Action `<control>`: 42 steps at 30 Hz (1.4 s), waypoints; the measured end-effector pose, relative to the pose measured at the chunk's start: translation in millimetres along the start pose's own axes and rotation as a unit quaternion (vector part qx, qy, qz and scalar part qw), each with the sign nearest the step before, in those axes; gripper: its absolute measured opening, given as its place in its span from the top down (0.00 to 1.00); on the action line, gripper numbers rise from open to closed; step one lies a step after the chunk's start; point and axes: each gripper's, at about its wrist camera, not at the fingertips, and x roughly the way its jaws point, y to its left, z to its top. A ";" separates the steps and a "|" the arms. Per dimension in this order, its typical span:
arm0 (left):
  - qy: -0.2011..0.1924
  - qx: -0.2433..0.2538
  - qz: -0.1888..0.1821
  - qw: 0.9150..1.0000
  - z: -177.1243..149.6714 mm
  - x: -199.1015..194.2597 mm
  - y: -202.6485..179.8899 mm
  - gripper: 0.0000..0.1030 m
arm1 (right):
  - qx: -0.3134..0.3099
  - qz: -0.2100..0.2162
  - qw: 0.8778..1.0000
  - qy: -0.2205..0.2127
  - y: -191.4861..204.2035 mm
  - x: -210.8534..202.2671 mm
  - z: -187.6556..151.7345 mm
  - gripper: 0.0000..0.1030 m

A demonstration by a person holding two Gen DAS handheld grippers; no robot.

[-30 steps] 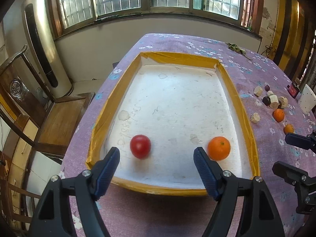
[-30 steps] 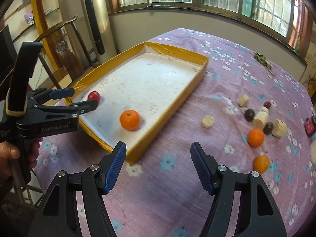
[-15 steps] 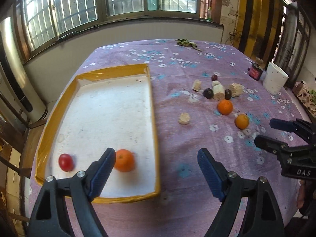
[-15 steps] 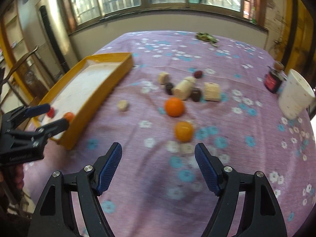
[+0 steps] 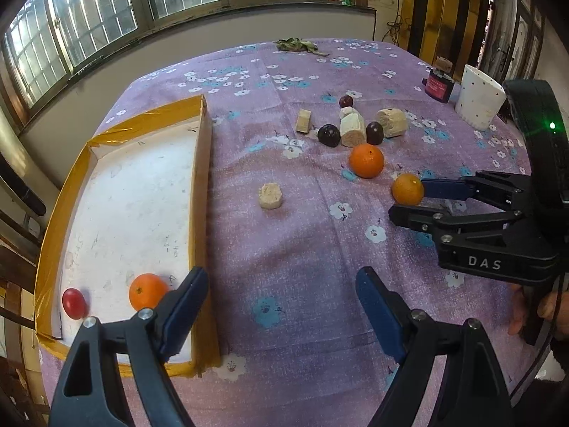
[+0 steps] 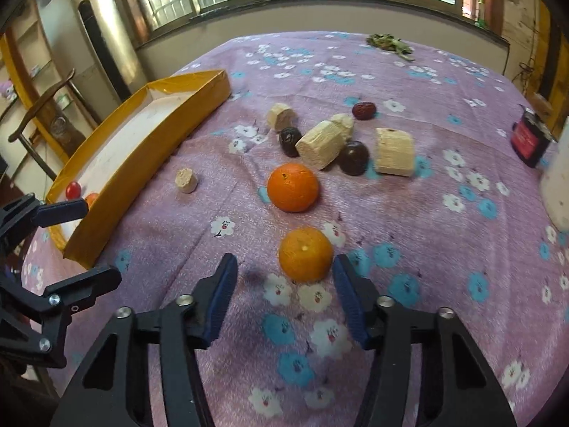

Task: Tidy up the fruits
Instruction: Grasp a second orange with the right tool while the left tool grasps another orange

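Observation:
A yellow-rimmed white tray [image 5: 199,192] [image 6: 149,149] holds an orange [image 5: 147,291] and a small red fruit [image 5: 74,303]. On the purple cloth lie two more oranges: a near one [image 6: 306,254] [image 5: 408,188] and a far one [image 6: 292,186] [image 5: 366,160]. My right gripper [image 6: 282,281] is open, its fingertips just short of the near orange, which sits off-centre by the right finger. My left gripper [image 5: 281,302] is open and empty over the cloth by the tray's near right corner.
Several dark dates [image 6: 352,156] and pale cut chunks [image 6: 394,151] lie beyond the oranges; one chunk [image 6: 186,179] lies alone near the tray. A white cup [image 5: 479,101] and a red jar [image 5: 439,85] stand at the right. Dried leaves [image 5: 297,45] lie far back.
Both grippers swung right, away from the tray. My right gripper moved forward and down to the near orange, which now sits at its fingertips. Both stayed open.

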 end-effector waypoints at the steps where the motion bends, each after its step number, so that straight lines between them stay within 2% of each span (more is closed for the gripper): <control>1: 0.001 0.000 0.001 1.000 1.5 1.4 -0.4 0.16 | -0.001 0.001 1.000 0.002 -2.4 4.6 0.3 0.60; 2: 0.002 -0.001 0.001 1.000 3.7 3.2 -1.1 0.16 | -0.003 0.000 1.000 -0.001 -4.4 5.7 -0.1 0.69; 3: 0.003 -0.002 0.000 1.000 6.6 5.3 -1.9 0.16 | -0.004 0.002 1.000 -0.004 -6.8 5.4 -0.2 0.71; 8: 0.004 -0.005 -0.014 1.000 26.9 22.6 -14.1 0.16 | 0.008 0.007 1.000 -0.018 -23.6 -10.6 -5.1 0.71; 13: -0.004 -0.014 -0.064 0.998 54.1 44.3 -35.9 0.16 | 0.017 -0.028 0.999 -0.034 -44.7 -34.7 -14.4 0.71; 16: -0.004 -0.011 -0.077 0.997 69.3 59.5 -51.6 0.19 | 0.031 -0.033 0.998 -0.032 -57.6 -40.2 -22.4 0.70; 18: -0.001 -0.005 -0.088 0.996 76.5 70.6 -60.8 0.37 | 0.047 -0.029 0.998 -0.033 -65.5 -43.1 -27.2 0.70; 19: 0.008 -0.002 -0.098 0.995 79.1 77.8 -64.2 0.56 | 0.049 -0.030 0.998 -0.036 -67.5 -44.4 -28.8 0.70; 20: 0.018 -0.004 -0.101 0.995 80.7 84.9 -65.6 0.63 | 0.053 -0.029 0.998 -0.036 -69.6 -45.4 -29.6 0.70; 23: 0.005 -0.014 -0.110 0.994 81.4 89.0 -65.8 0.63 | 0.057 -0.033 0.997 -0.038 -72.5 -48.9 -33.8 0.70; 28: 0.010 -0.009 -0.113 0.994 77.0 84.8 -65.3 0.63 | 0.067 -0.036 0.996 -0.041 -75.2 -53.7 -38.9 0.70; 37: -0.005 -0.001 -0.137 0.991 55.2 48.8 -53.8 0.63 | 0.073 -0.042 0.995 -0.049 -62.8 -65.3 -38.4 0.70; 42: -0.006 -0.012 -0.150 0.989 44.3 34.5 -40.5 0.63 | 0.083 -0.047 0.994 -0.050 -52.4 -71.4 -38.9 0.70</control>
